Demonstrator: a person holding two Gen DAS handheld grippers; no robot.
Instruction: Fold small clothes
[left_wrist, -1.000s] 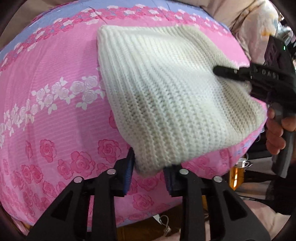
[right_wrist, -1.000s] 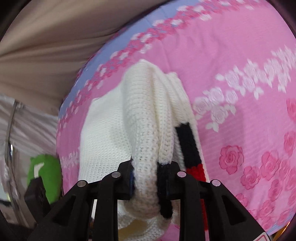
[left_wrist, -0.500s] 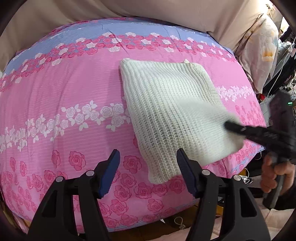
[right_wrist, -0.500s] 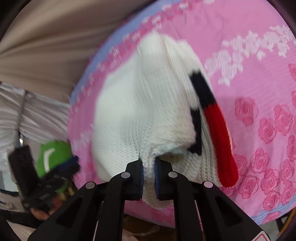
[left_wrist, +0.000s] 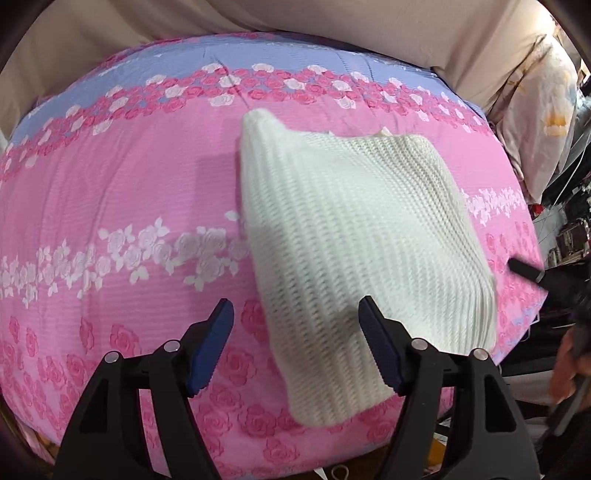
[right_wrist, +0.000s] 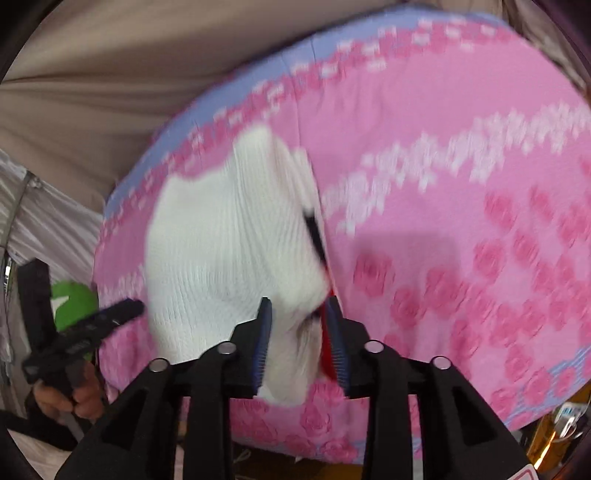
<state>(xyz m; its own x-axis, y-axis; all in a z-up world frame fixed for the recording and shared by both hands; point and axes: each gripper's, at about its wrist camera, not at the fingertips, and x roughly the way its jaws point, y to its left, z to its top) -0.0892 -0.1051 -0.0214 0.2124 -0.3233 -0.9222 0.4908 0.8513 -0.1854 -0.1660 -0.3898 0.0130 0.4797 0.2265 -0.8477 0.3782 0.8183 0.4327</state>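
A folded cream knit sweater (left_wrist: 354, 251) lies on the pink floral bedspread (left_wrist: 110, 192). My left gripper (left_wrist: 297, 349) is open and empty, held above the sweater's near corner. In the right wrist view the sweater (right_wrist: 229, 251) shows a black and red stripe along its right edge. My right gripper (right_wrist: 299, 347) is open, its jaws apart on either side of the sweater's near corner, not pinching it. The view is motion blurred. The right gripper's tip also shows at the right edge of the left wrist view (left_wrist: 524, 269).
The bed's near edge runs just below the sweater. A beige sheet (left_wrist: 295, 18) lies behind the bedspread and a floral pillow (left_wrist: 543, 110) at the far right. A green object (right_wrist: 72, 302) sits off the bed's left side. Clutter lies beside the bed.
Both grippers let go of the sweater and opened. The left one pulled back and up first, the right one released after. The sweater now lies folded on the bed.
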